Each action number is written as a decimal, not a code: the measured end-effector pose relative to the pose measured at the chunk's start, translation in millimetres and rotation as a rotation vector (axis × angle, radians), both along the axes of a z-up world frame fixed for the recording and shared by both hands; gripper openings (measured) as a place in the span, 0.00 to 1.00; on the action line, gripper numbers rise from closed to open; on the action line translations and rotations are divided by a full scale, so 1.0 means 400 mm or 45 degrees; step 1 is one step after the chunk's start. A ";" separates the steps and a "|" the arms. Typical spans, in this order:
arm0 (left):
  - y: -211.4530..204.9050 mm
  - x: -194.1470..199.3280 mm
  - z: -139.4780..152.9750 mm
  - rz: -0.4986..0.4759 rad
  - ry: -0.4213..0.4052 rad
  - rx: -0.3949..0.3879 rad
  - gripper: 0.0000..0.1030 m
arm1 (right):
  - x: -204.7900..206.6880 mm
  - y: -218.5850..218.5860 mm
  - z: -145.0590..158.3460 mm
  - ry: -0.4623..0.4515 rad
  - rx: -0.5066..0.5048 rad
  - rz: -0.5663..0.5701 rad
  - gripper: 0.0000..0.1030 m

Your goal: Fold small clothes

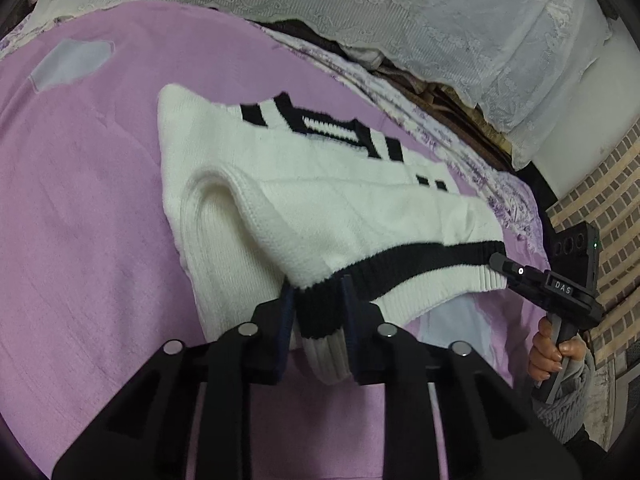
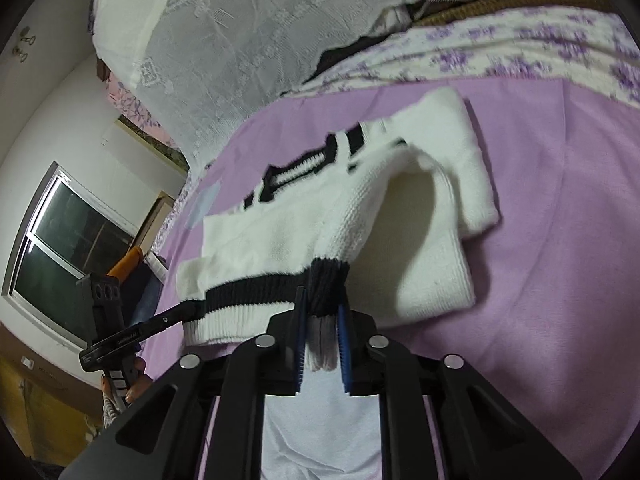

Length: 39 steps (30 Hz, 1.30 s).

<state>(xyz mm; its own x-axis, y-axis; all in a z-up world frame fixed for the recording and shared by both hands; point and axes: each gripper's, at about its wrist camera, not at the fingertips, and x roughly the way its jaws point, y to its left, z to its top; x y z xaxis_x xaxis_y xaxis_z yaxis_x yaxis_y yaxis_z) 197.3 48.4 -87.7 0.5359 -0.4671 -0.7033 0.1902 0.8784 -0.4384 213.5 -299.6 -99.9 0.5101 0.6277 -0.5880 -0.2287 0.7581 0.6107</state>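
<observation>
You are partway through a fold. A small white knitted sweater (image 1: 304, 200) with black bands lies on a lilac bed cover (image 1: 88, 240), filling the middle of both views, its neck end towards the upper part of the frame. Its ribbed hem (image 1: 420, 276), white with a black stripe, is lifted off the cover and stretched between your two tools.

In the left wrist view, the left gripper (image 1: 318, 312) at bottom centre is clamped on one corner of the hem, the knit bunched between its blue pads. At the right edge of that frame your right hand (image 1: 554, 354) holds the other tool, whose tip meets the far end of the hem.

In the right wrist view, the right gripper (image 2: 323, 322) at bottom centre is closed tight on the other hem corner. The left tool shows at lower left.

Judging by the raised hem, the next move calls for carrying both corners together towards the neck end at the top of the frame, keeping the hem taut and level, then laying it down square before letting go. A lopsided carry would likely skew the fold.
</observation>
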 end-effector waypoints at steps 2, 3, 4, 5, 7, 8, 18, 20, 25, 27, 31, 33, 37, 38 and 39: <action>0.008 0.008 0.028 0.013 -0.040 -0.003 0.16 | 0.007 -0.003 0.021 -0.023 0.024 -0.008 0.13; 0.010 0.013 0.041 0.020 -0.057 -0.002 0.16 | 0.017 -0.003 0.035 -0.034 0.038 -0.009 0.13; 0.013 0.021 0.059 0.031 -0.079 0.000 0.16 | 0.026 -0.003 0.046 -0.043 0.042 -0.014 0.12; 0.014 0.027 0.072 0.039 -0.094 0.003 0.16 | 0.036 -0.002 0.055 -0.054 0.044 -0.020 0.12; 0.016 0.046 0.098 0.054 -0.121 0.016 0.16 | 0.066 0.004 0.073 -0.067 0.061 -0.024 0.12; 0.017 0.055 0.107 0.060 -0.131 0.023 0.16 | 0.079 0.005 0.077 -0.070 0.069 -0.028 0.12; 0.047 0.222 0.126 0.159 -0.111 0.012 0.16 | 0.276 0.021 0.088 -0.043 0.151 -0.126 0.12; 0.056 0.259 0.111 0.189 -0.082 0.003 0.16 | 0.329 0.019 0.075 -0.019 0.185 -0.172 0.12; 0.101 0.359 0.007 0.274 0.094 -0.117 0.19 | 0.428 0.018 -0.004 0.068 0.197 -0.283 0.31; 0.112 0.367 -0.022 0.276 0.120 -0.150 0.20 | 0.440 0.003 -0.035 0.060 0.237 -0.340 0.37; 0.123 0.349 0.013 0.255 0.036 -0.193 0.46 | 0.421 -0.030 -0.014 -0.039 0.272 -0.384 0.39; 0.139 0.321 0.049 0.343 -0.074 -0.142 0.81 | 0.406 -0.030 0.016 -0.120 0.206 -0.383 0.39; 0.164 0.289 0.093 0.379 -0.166 -0.139 0.87 | 0.389 0.001 0.039 -0.177 0.140 -0.329 0.34; 0.157 0.288 0.093 0.373 -0.167 -0.122 0.87 | 0.390 0.020 0.041 -0.175 0.124 -0.294 0.33; 0.144 0.289 0.091 0.355 -0.167 -0.099 0.87 | 0.392 0.045 0.040 -0.175 0.097 -0.252 0.32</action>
